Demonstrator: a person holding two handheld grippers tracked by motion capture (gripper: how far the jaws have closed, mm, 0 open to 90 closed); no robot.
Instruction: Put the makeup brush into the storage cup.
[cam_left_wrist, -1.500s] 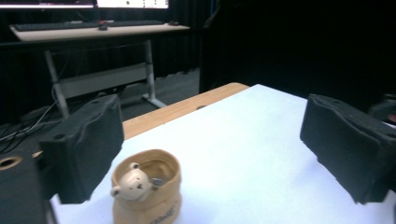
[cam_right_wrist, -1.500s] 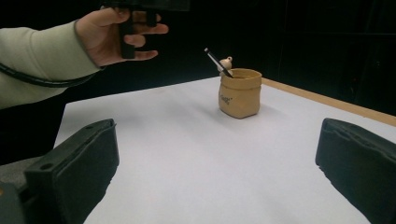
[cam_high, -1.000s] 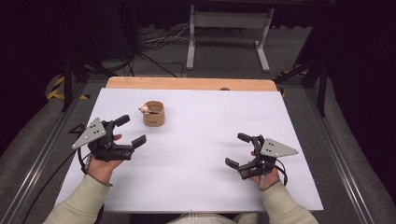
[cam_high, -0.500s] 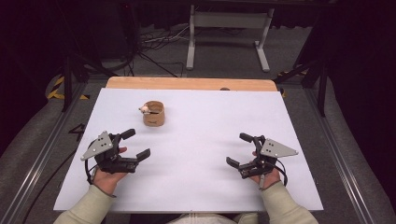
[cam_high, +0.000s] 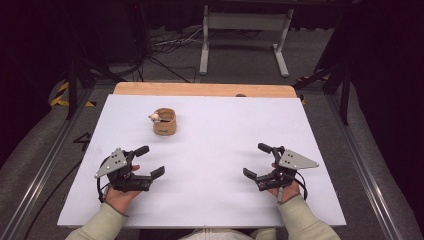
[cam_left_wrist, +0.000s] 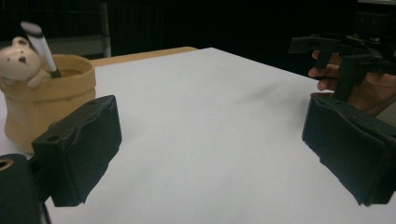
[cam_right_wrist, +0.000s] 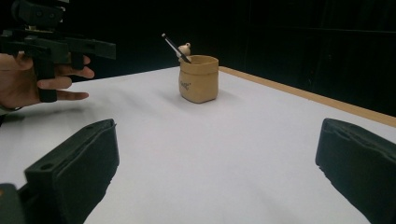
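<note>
Tan and sack-shaped, the small pot (cam_high: 164, 121) stands upright on the white tabletop (cam_high: 220, 135) at about 11 o'clock from its centre, a pen (cam_left_wrist: 41, 47) leaning inside and a little bear figure (cam_left_wrist: 21, 59) on its rim. At 8 o'clock the left gripper (cam_high: 146, 161) rests released, jaws wide, grasping nothing. At 4 o'clock the right gripper (cam_high: 257, 161) lies likewise spread and empty, well apart from the pot.

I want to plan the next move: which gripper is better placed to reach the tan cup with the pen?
Left. The left gripper is open and nearer the tan cup, which stands on its side of the table. The right gripper, also open, is farther away.
</note>
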